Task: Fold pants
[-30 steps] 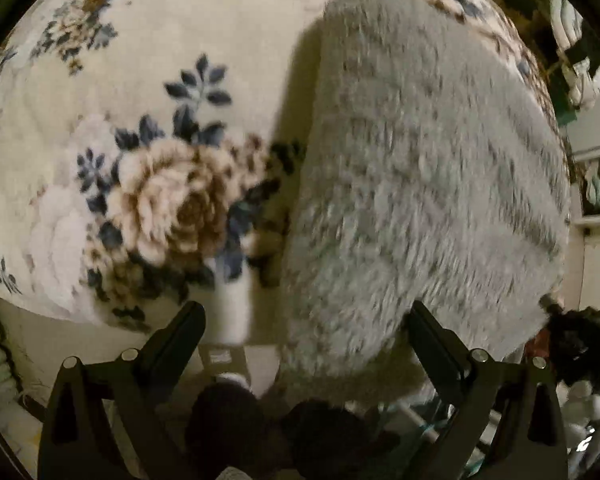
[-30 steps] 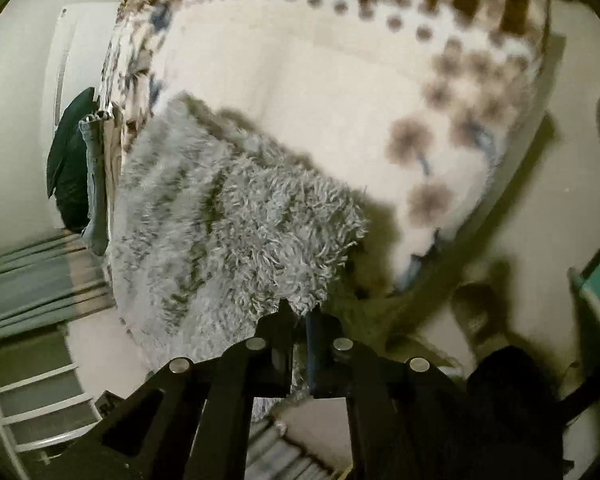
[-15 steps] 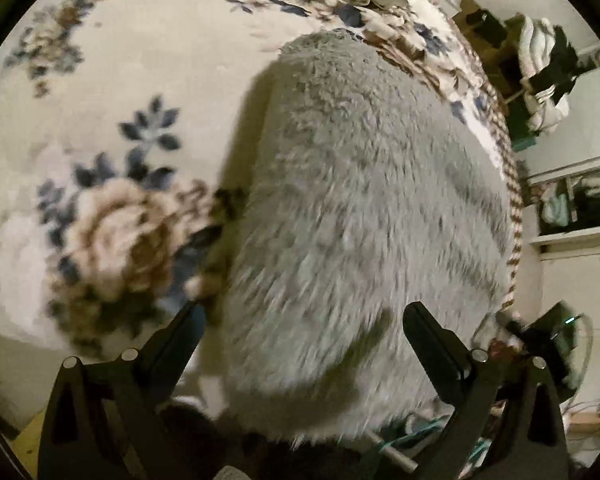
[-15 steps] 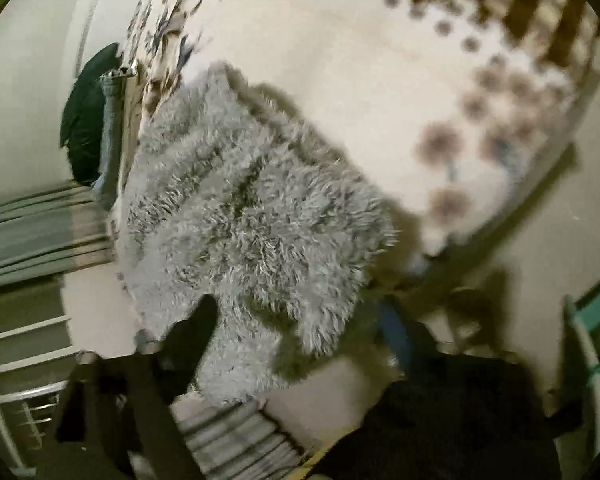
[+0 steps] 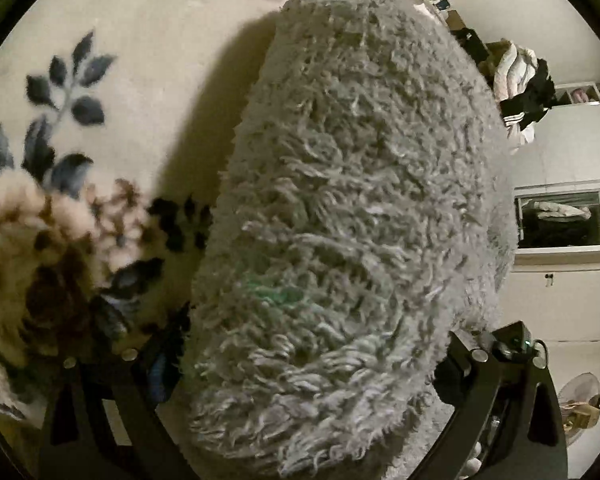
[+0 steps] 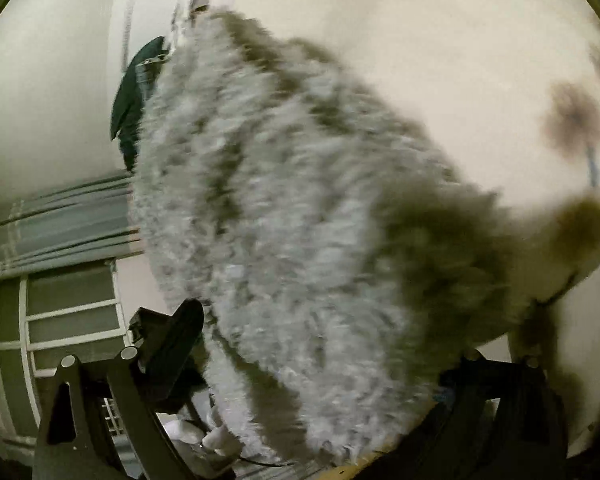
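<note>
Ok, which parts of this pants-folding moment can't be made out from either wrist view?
- Left wrist: grey fluffy pants hide both fingertips; near hem cut off by the frame.
- Right wrist: motion blur smears the pants; right finger mostly buried.
- Both: waistband, legs and fold lines indistinguishable in the pile.

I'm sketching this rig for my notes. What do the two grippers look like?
Both look alike: the left gripper and the right gripper are matte black, each with two angular arms that carry round silver bolt heads and triangular cut-outs and taper toward the jaws. No cables, sleeves or printed markings can be made out.
</note>
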Demonstrator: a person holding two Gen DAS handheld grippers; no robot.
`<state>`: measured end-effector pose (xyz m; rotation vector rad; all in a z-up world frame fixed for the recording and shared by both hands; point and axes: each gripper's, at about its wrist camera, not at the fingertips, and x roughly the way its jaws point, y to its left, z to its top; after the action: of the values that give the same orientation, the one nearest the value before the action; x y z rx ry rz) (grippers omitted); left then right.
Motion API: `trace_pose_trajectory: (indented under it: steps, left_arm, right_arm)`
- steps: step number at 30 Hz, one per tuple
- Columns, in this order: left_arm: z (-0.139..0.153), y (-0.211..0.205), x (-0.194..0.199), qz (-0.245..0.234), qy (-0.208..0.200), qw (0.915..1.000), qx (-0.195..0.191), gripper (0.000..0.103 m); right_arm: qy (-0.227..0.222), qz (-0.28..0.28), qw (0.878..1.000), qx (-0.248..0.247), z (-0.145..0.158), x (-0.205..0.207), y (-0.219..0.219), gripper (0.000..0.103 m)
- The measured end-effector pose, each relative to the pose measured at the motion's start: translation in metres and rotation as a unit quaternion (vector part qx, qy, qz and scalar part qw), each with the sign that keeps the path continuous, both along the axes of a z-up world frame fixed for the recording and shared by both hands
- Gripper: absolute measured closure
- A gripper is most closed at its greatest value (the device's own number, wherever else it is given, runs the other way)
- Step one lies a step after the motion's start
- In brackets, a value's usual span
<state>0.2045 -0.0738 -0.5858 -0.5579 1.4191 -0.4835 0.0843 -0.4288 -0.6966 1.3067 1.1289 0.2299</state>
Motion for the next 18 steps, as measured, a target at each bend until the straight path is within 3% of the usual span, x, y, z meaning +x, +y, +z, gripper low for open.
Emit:
trace_pose_trajectory:
  steps: [2,3,4,5,7,12,18]
  left_arm:
    - [0.003,0.002,-0.001,0.003,-0.004,0.9999,-0.01,0.003]
    - [0.007,0.001,0.0,0.005,-0.009,0.9998,-0.018,0.005]
    - [0.013,0.002,0.0,0.01,-0.019,0.9994,-0.027,0.017]
    - [0.019,0.004,-0.001,0.014,-0.024,0.9991,-0.032,0.04]
    - [0.034,0.006,-0.003,0.016,-0.035,0.998,-0.051,0.053]
    - [0.076,0.008,-0.004,0.023,-0.056,0.995,-0.08,0.059]
    - [0.136,0.008,0.021,0.04,-0.086,0.9905,-0.1,0.06]
  right_arm:
    - [0.003,0.005,1.0,-0.011,0.001,0.007,0.004,0.016]
    - [0.009,0.009,1.0,-0.024,-0.003,0.024,0.011,0.028]
    - [0.007,0.009,1.0,-0.027,-0.001,0.026,0.013,0.04]
    - [0.002,0.007,1.0,-0.025,0.005,0.027,0.014,0.047]
    - [-0.004,0.005,1.0,-0.03,0.02,0.026,0.014,0.055]
    - [-0.016,0.006,0.999,-0.039,0.062,0.025,0.018,0.059]
    - [-0.044,0.02,0.998,-0.051,0.137,0.055,0.018,0.06]
